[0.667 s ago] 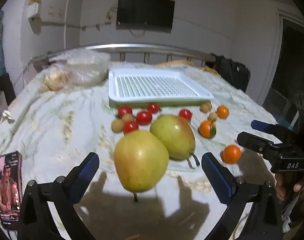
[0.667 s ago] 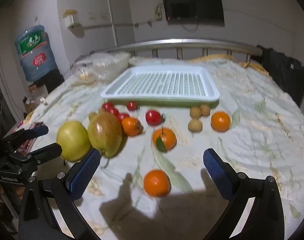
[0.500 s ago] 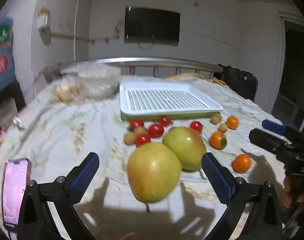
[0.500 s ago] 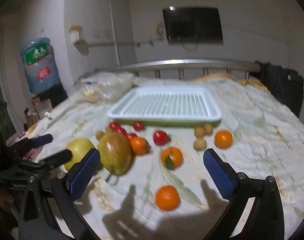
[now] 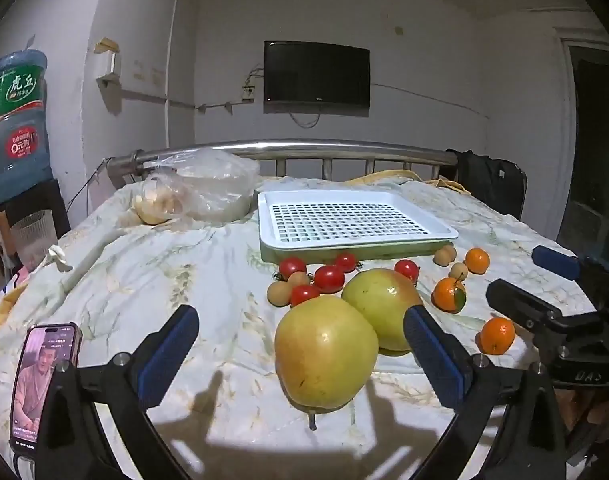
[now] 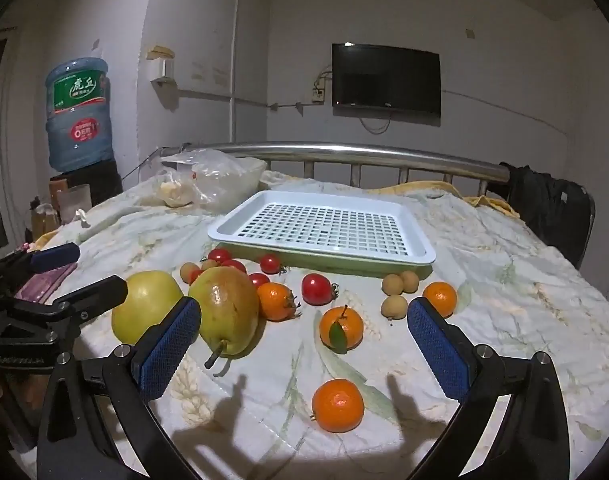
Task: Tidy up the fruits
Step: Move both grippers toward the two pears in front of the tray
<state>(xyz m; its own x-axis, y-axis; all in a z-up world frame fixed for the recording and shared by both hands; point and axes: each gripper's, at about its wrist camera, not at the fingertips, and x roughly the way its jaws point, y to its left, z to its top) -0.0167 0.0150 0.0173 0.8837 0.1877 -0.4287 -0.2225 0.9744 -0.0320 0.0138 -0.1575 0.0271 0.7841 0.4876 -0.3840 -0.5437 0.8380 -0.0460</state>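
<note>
Two yellow-green pears lie on the bed cover, the near pear (image 5: 326,350) and the blushed pear (image 5: 382,308) behind it. Around them lie several red cherry tomatoes (image 5: 329,278), small tan fruits (image 5: 279,292) and tangerines (image 6: 338,405). A white slotted tray (image 5: 354,222) sits empty at the back. My left gripper (image 5: 300,354) is open, its pads either side of the near pear without touching it. My right gripper (image 6: 304,346) is open and empty above a tangerine (image 6: 341,328). Each gripper also shows in the other's view, the right one in the left wrist view (image 5: 544,288), the left one in the right wrist view (image 6: 70,276).
A phone (image 5: 44,376) with a lit screen lies at the left near edge. A clear plastic bag (image 5: 202,192) with food sits at the back left. A metal bed rail (image 5: 296,148) runs behind the tray. A water bottle (image 6: 78,114) stands by the wall.
Both grippers have tilted up and pulled back a little, so more of the wall shows. The fruits and the tray have not moved. Both grippers stay open.
</note>
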